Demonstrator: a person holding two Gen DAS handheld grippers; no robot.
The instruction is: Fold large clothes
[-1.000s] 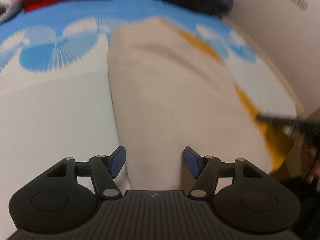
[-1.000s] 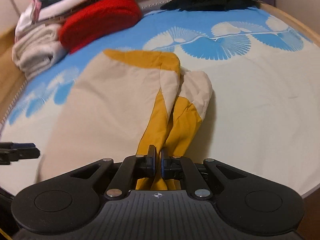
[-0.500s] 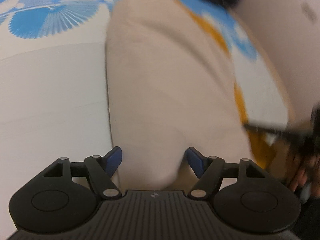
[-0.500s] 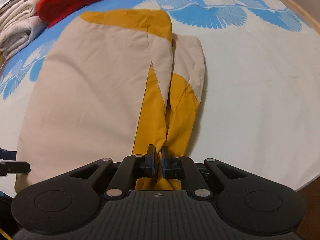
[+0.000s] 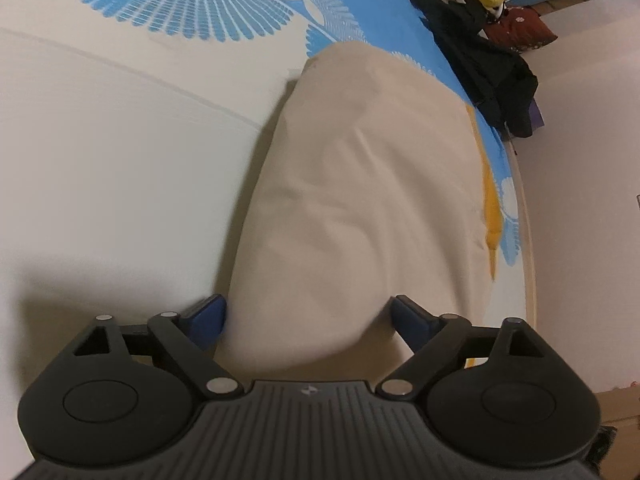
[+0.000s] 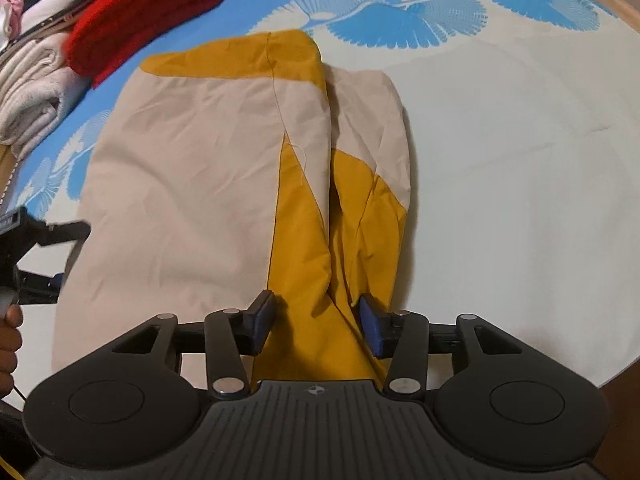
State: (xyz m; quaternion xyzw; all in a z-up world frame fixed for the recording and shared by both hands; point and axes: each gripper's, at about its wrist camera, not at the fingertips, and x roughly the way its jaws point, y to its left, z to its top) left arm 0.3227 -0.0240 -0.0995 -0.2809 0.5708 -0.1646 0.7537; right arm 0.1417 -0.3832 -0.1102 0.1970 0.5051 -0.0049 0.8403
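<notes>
Beige-and-mustard garment (image 6: 208, 168) lies folded flat

- My right tool (image 6: 316, 322): matt black plastic, blue pads.
- The garment (image 6: 208, 168): thin, creased beige-and-mustard cloth.
- Red knit (image 6: 148, 8): fuzzy.
- Bed sheet (image 6: 500, 160): smooth printed cloth.

bare sheet (image 6: 520, 168) right of garment (image 6: 192, 168), clothes pile (image 6: 132, 12) blocking far left

black tongs (image 6: 316, 322), blue pads (image 6: 370, 326)
</notes>
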